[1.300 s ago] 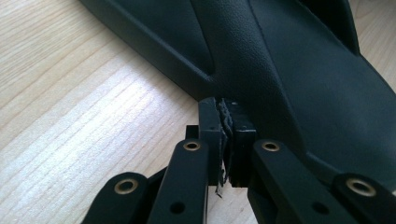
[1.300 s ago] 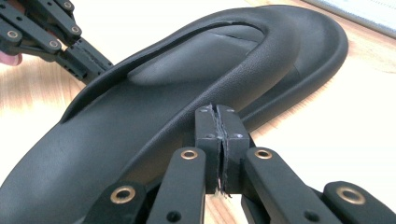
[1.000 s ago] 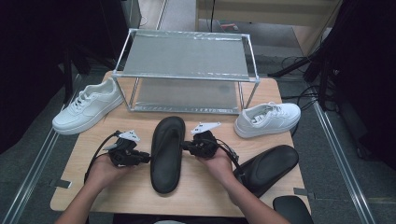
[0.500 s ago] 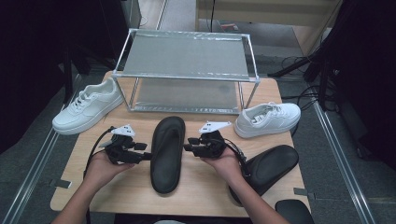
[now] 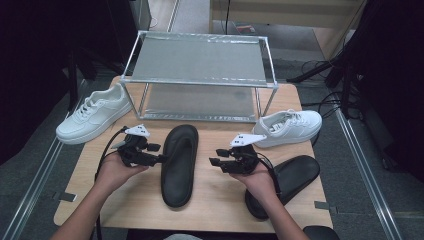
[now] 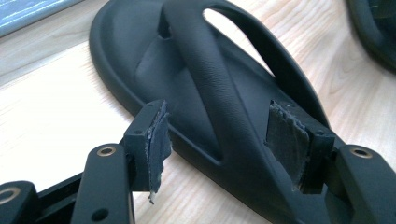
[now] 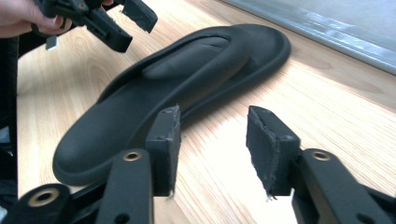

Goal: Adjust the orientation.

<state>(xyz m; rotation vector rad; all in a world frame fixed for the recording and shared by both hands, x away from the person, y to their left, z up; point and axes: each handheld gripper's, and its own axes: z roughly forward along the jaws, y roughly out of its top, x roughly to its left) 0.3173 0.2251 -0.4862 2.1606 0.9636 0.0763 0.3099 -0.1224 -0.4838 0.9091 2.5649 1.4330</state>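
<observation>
slipper (image 5: 179,165) flat mid-desk (image 5: 125,200), before rack (image 5: 200,75) | left tongs (image 5: 159,159) just opening, straddle its edge, no grip | right tongs (image 5: 215,157) just opening, empty | back out level, don't snag strap

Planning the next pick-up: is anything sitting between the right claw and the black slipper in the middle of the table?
Nothing visible. Only bare table lies between the open right claw and the black slipper; the left claw is on its far side.
</observation>
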